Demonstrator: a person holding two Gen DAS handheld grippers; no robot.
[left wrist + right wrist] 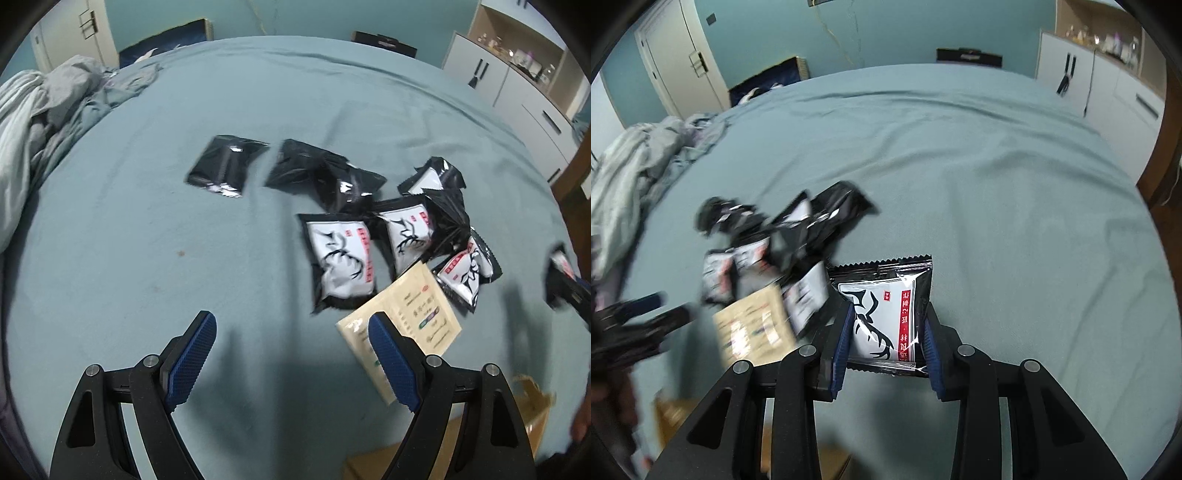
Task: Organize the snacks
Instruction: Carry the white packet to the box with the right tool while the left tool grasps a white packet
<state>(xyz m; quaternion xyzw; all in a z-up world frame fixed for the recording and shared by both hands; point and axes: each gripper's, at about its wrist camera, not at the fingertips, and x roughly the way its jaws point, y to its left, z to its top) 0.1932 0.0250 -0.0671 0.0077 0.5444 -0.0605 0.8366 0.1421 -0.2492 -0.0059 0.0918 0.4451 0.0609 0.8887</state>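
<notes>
Teal bedsheet (147, 258) covered the whole bed, and the snack packets lay on it in a loose group. In the left wrist view, one black packet (226, 166) lay alone, apart from the others toward the far side of the bed. Next to it two more black packets (321, 173) overlapped each other. Nearer to the camera, several packets with a white front and a black deer drawing (341, 260) lay touching or partly over one another. A beige flat sachet (417, 310) lay at the near end of this group, and one corner of it was hidden behind a finger of the left gripper (291, 354). That gripper hung above the sheet with its jaws wide apart and nothing between them.

In the right wrist view, the right gripper (888, 332) was closed on one white-front snack packet (882, 314); the blue pads pressed it from both sides, and its toothed top edge pointed away from the camera. This packet seemed lifted a little off the sheet, beside the blurred pile (768, 251). A crumpled grey blanket (639, 173) lay at the far left edge of the bed. White cabinets (1108, 85) stood behind the bed on the right.
</notes>
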